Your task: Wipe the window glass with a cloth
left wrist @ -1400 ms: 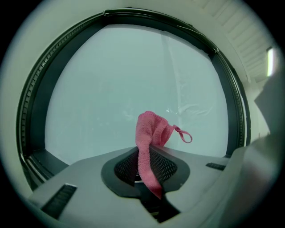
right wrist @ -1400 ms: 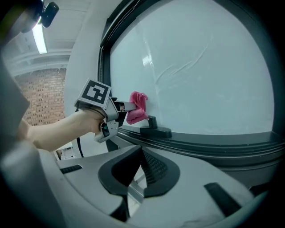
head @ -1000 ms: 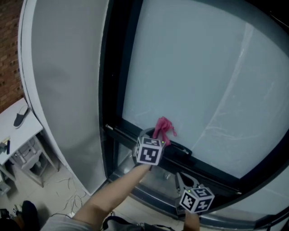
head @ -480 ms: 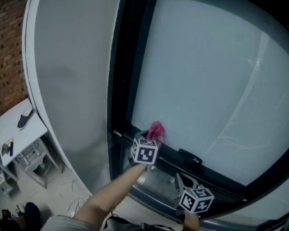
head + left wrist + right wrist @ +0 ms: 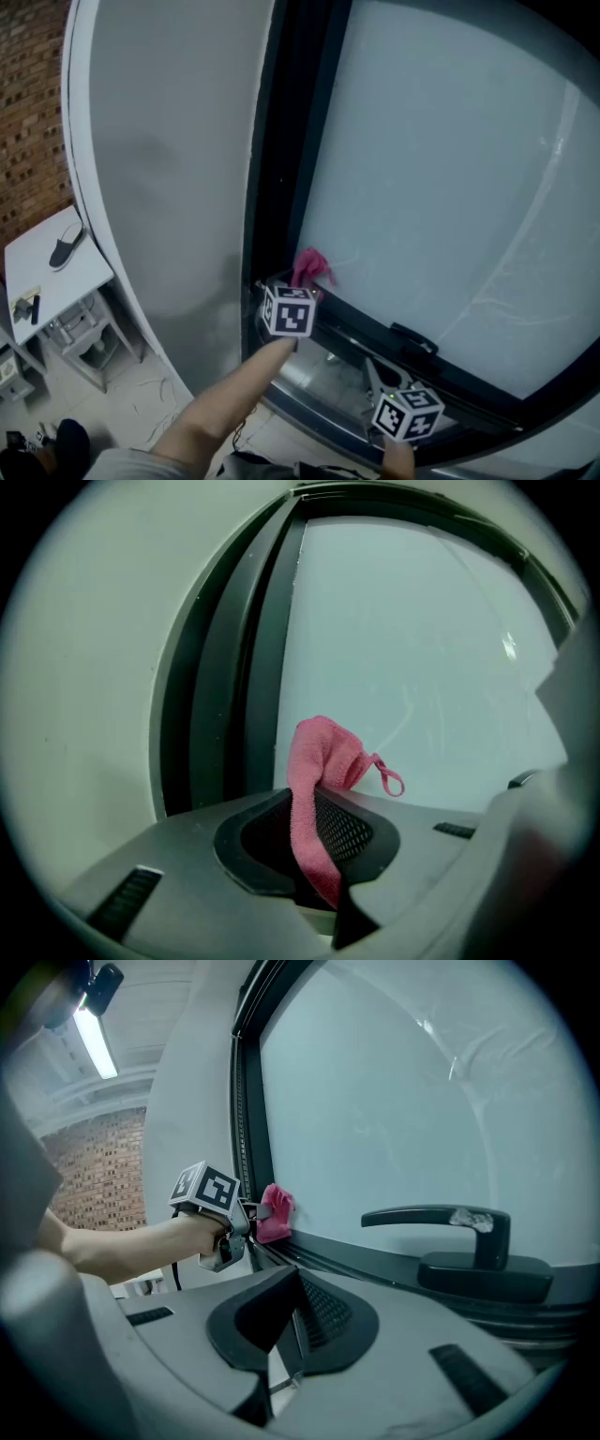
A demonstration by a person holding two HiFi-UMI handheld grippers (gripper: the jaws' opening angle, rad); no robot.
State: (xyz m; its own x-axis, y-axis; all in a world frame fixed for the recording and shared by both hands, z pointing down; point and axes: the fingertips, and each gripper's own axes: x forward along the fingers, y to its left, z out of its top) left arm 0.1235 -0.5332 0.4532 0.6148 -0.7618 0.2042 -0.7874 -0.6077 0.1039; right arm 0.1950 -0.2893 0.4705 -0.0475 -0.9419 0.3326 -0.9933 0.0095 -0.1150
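Pink cloth (image 5: 309, 267); black window frame (image 5: 291, 169); pale blue-grey glass (image 5: 450, 187); red brick wall (image 5: 33, 112).

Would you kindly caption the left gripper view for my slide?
Left tongs shut on a pink cloth, held at the window glass beside its dark frame.

At the left edge of the head view, a white table (image 5: 66, 277) carries a dark curved object (image 5: 67, 249) and a small dark item (image 5: 35, 308).
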